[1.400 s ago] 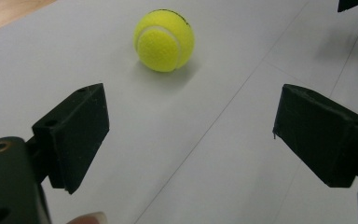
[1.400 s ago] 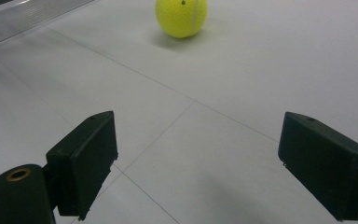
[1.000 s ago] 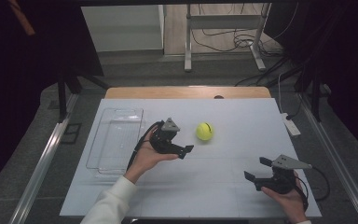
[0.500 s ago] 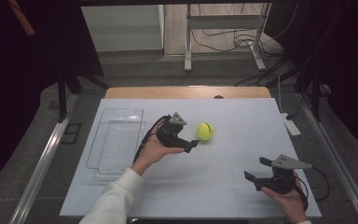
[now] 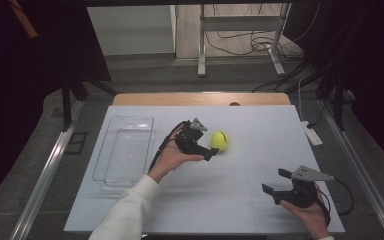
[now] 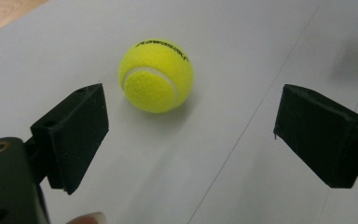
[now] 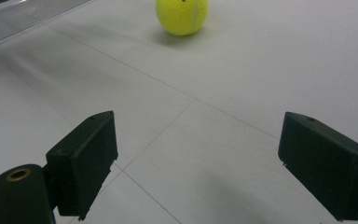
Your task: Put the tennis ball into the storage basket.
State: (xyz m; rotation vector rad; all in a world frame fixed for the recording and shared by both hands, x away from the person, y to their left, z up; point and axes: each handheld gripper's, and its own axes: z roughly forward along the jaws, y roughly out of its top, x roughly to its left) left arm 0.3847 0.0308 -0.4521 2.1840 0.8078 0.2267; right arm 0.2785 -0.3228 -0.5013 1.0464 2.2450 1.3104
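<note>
A yellow tennis ball [image 5: 219, 140] rests near the middle of the white table. My left gripper [image 5: 207, 142] hovers just to its left, open, jaws pointing at the ball. In the left gripper view the ball [image 6: 156, 74] lies a little beyond the jaws and left of centre, not between them; the left gripper [image 6: 191, 121] holds nothing. My right gripper [image 5: 275, 181] is at the front right of the table, open and empty. In the right gripper view the ball [image 7: 182, 16] sits far ahead of the right gripper [image 7: 196, 154].
A clear plastic tray [image 5: 101, 150] lies on the table's left side, and its corner [image 7: 23, 16] shows in the right gripper view. A white power strip [image 5: 311, 134] sits by the right edge. Bare white tabletop [image 5: 240, 200] spreads between the grippers.
My left gripper has moved right and slightly away from the person, closing in on the ball. The ball and the right gripper have stayed put.
</note>
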